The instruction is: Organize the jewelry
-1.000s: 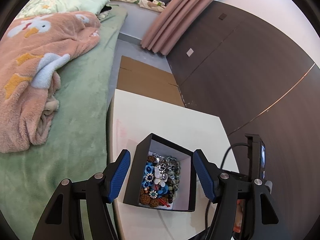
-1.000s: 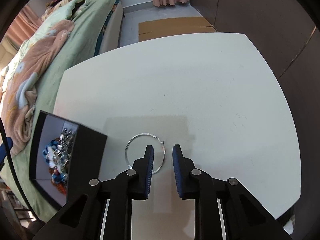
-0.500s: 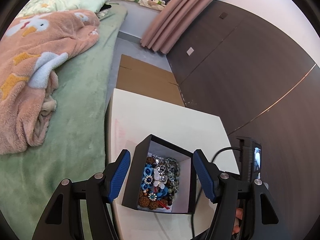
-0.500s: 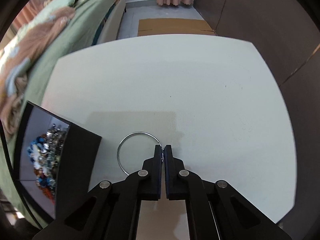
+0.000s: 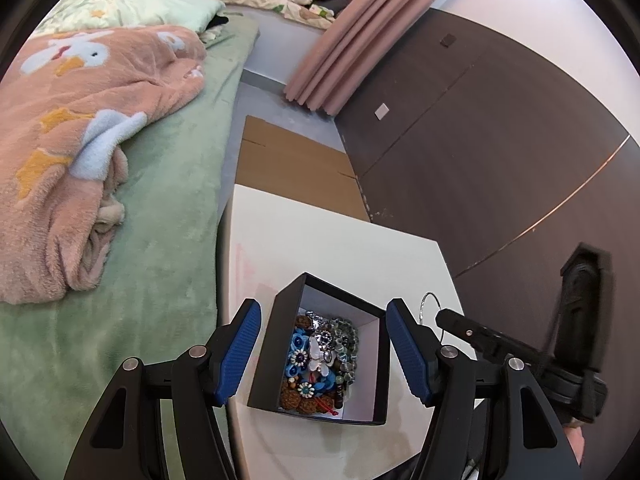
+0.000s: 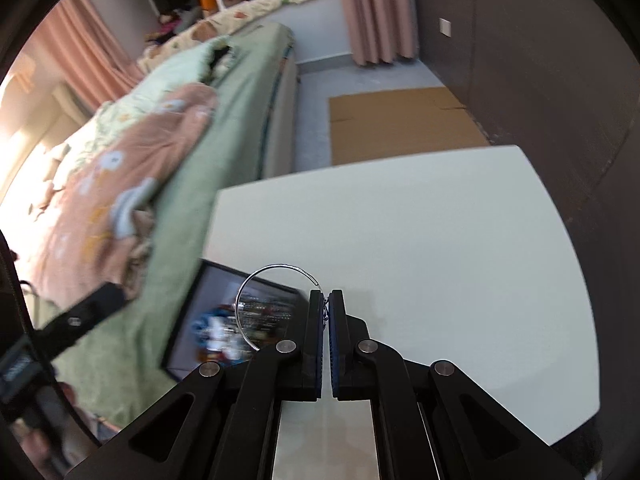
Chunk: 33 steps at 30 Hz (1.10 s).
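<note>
Jewelry box point(image 5: 320, 344) sits at the table's point(image 5: 320, 240) edge nearest the green bed point(image 5: 168, 248), black-walled and heaped with beads and blue flower pieces. Left gripper point(image 5: 324, 348) hangs over the box with its jaws spread wide, one to each side, touching nothing. Right of the box, the right gripper point(image 6: 326, 308) is clamped on the clasp of a thin silver hoop point(image 6: 272, 276), lifted clear of the table. That pinch looks slight; the wire could twist loose, or snag the box wall.
</note>
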Available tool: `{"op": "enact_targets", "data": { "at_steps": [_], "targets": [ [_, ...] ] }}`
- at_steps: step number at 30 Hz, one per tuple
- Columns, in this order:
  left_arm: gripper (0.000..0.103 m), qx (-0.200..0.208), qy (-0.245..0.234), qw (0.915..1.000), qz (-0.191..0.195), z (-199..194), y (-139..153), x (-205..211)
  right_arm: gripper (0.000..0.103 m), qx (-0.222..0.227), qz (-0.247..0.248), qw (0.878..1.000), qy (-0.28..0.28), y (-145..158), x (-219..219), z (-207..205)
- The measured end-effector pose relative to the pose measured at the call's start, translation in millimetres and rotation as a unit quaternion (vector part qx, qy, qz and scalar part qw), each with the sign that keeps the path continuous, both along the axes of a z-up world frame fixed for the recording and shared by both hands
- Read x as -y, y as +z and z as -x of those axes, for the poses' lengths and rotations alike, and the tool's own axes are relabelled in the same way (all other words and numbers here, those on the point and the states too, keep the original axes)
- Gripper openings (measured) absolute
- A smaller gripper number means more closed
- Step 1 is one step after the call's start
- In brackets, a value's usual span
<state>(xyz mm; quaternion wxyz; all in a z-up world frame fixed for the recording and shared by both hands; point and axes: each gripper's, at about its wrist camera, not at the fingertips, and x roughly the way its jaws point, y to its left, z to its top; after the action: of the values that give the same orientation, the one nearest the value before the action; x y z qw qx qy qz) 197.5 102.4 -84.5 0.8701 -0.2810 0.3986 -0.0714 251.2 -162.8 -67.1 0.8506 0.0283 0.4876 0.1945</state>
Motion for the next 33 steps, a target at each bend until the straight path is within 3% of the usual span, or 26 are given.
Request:
{"op": "enact_targets", "data": {
  "at_steps": [3,5,7,9,19,27,28,31,33],
  "targets": [
    [0.066,-0.003,0.002,1.0000,0.003,1,-1,-2,0.003,0.001,-0.028,0.999,0.025,5,-18,2],
    [0.066,0.001,0.002,1.0000,0.005,2,1,-3,0.004,-0.006,-0.015,0.999,0.038,0,-35,1],
    [0.066,0.002,0.003,1.0000,0.002,2,1,-5,0.030,-0.023,0.012,0.999,0.033,-10,-45,-4],
    [0.066,-0.003,0.003,1.0000,0.001,2,-1,-6,0.039,-0.020,0.004,1.000,0.021,-12,-40,-3],
    [0.066,-0.010,-0.009,0.9998,-0.015,-3,-4,7,0.040,-0.010,-0.037,0.999,-0.023,-4,24,20],
    [0.066,0.017,-0.019,0.9976,-0.064,14,11,34,0.046,0.006,-0.062,0.997,-0.034,14,61,44],
    [0.066,0.020,-0.023,0.9973,-0.067,16,13,37,0.049,0.009,-0.064,0.997,-0.034,17,65,48],
    [0.066,0.039,-0.027,0.9959,-0.077,28,28,49,0.070,0.021,-0.074,0.996,-0.037,25,76,57],
    [0.067,0.041,-0.018,0.9942,-0.097,37,35,56,0.071,0.028,-0.080,0.996,-0.040,30,83,63]
  ]
}}
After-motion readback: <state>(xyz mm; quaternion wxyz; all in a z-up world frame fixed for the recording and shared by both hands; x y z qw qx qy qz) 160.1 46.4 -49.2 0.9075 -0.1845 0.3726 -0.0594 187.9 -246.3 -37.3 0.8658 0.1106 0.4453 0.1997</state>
